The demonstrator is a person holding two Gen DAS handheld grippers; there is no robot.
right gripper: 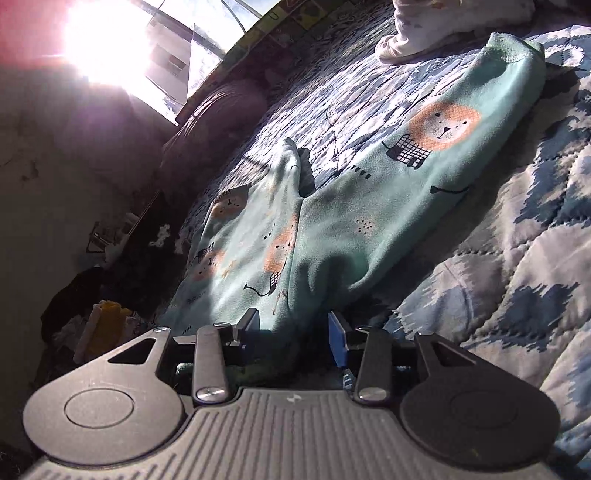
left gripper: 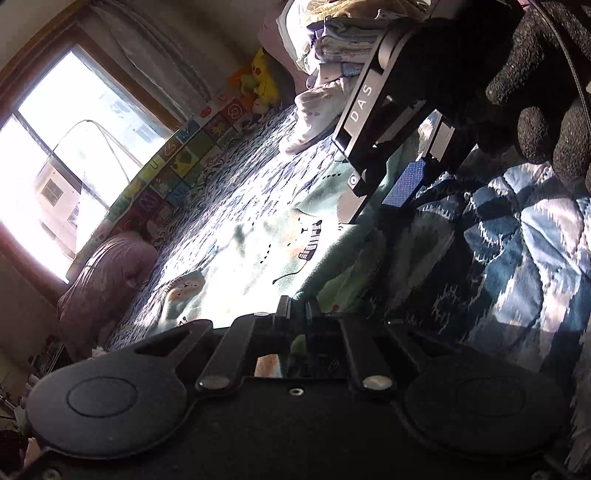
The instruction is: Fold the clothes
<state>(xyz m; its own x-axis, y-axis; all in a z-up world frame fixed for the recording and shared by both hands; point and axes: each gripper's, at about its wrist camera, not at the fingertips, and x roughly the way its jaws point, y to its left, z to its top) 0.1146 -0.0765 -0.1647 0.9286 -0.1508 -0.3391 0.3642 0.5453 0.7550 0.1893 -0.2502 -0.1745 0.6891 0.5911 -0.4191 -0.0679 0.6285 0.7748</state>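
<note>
A: Right wrist view first. The teal garment (right gripper: 354, 206) with the lion prints lies spread on the blue patterned quilt (right gripper: 517, 258), running away from the right gripper (right gripper: 295, 332) toward the far upper right. Its near edge sits between the two blue pads, which stand apart. So that claw is released, straddling the cloth without pinching it.

B: And the left gripper (left gripper: 299, 314)?

A: Its fingers look drawn close together right at the garment's (left gripper: 258, 236) near edge, with a bit of cloth showing just behind them. I'd say clenched on the garment, but that spot is dark, so take it as a judgement.

B: What could go wrong?

A: If the right claw closes too shallow, it may catch only the top layer, or grab quilt along with fabric, and the fold would drag the bedding. One leg is rumpled up into a peak ahead and to the left of the right claw; folding over that would lock in a crease.

B: Anything nearby to snag?

A: A white garment (right gripper: 424, 33) lies just beyond the teal one's far end, touching or nearly so. A purple pillow (left gripper: 107, 273) sits farther off to the left, by the window (left gripper: 66, 155). The gloved hand (left gripper: 546, 92) carries the right gripper (left gripper: 388, 147) above the garment's far side in the left view.
</note>
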